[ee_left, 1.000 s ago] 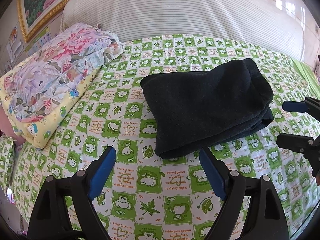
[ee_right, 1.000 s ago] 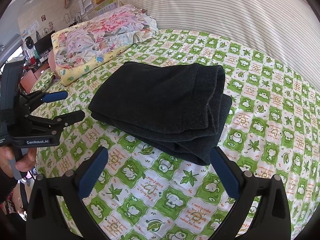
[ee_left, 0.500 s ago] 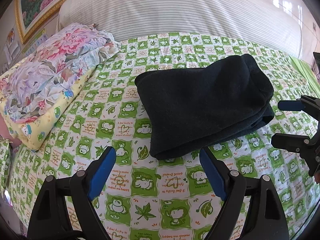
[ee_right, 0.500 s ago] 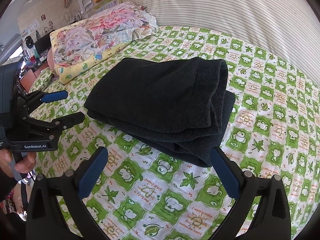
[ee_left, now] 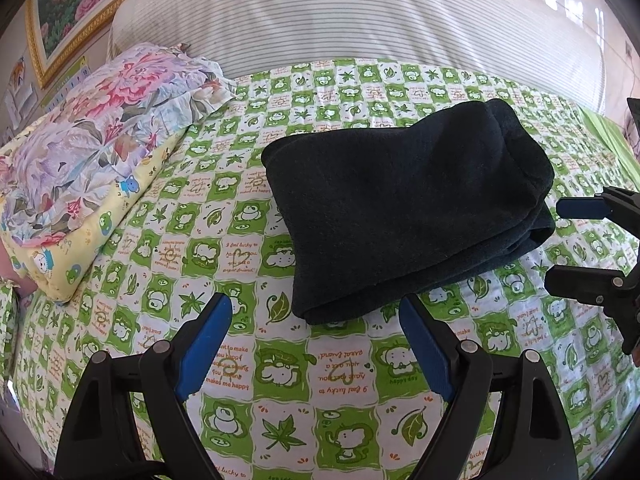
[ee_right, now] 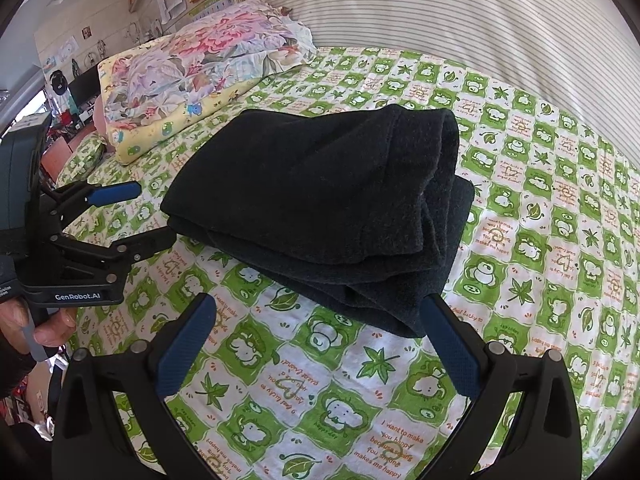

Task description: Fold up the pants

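The dark navy pants (ee_left: 404, 200) lie folded into a thick rectangular bundle on the green-and-white patterned bed sheet (ee_left: 280, 380); they also show in the right wrist view (ee_right: 320, 208). My left gripper (ee_left: 316, 308) is open and empty, just short of the bundle's near corner. My right gripper (ee_right: 320, 304) is open and empty, its right fingertip at the bundle's near edge. The right gripper shows at the right edge of the left wrist view (ee_left: 568, 240), beside the bundle. The left gripper shows at the left in the right wrist view (ee_right: 154, 216), open.
A floral pillow (ee_left: 88, 152) on a yellow cushion lies at the left of the bed. A striped white bolster (ee_left: 360, 20) runs along the headboard. Room clutter shows beyond the bed's left edge (ee_right: 60, 80).
Both grippers have moved closer to the folded pants, which now fill more of each view. Both stay open. The pants have not moved.
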`<state>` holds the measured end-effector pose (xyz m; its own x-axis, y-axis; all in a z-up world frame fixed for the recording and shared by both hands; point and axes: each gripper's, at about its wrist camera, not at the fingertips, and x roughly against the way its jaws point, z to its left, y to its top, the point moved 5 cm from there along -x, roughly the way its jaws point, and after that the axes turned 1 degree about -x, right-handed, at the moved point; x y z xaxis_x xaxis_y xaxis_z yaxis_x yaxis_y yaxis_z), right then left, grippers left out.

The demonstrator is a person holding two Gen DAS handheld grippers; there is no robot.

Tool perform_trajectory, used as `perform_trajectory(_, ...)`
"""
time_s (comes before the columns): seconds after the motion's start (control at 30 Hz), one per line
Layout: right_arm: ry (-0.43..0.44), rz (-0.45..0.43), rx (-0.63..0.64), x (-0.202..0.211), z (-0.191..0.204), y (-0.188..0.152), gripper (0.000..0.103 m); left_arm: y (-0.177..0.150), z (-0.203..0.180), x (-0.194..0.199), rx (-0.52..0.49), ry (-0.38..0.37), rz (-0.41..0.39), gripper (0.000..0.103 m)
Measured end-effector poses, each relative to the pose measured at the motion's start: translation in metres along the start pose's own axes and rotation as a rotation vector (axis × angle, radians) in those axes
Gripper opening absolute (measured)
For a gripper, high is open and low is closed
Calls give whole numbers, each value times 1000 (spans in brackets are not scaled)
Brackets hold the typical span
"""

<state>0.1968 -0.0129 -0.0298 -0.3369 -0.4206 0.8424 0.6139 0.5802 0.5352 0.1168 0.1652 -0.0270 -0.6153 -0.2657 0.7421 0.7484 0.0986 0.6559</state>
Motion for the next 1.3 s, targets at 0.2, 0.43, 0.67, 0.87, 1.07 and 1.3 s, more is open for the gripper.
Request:
perform_trajectory(0.2,2,0,2,-1,0,0,102,1,1,-1,-3,3,-2,86)
perform_trajectory(0.43,4,0,-9,-2,-1,0,102,2,1,-1,-4,6,-16,86)
perform_trajectory(0.67,5,-14,-20,1,-4,0,102,3,1,-1,1,3,-21,86)
perform_trajectory(0.87,-3,-28,-26,7,-8,-1,102,5,-2,1,-5,2,-29,86)
perform_trajectory(1.07,-5,-31,-36,10,-11,-3,102,7,-4,1,-9,1,-35,86)
perform_trajectory(1.3,-6,-29,-41,10,-13,-3,102,9,-6,2,-18,6,-41,86)
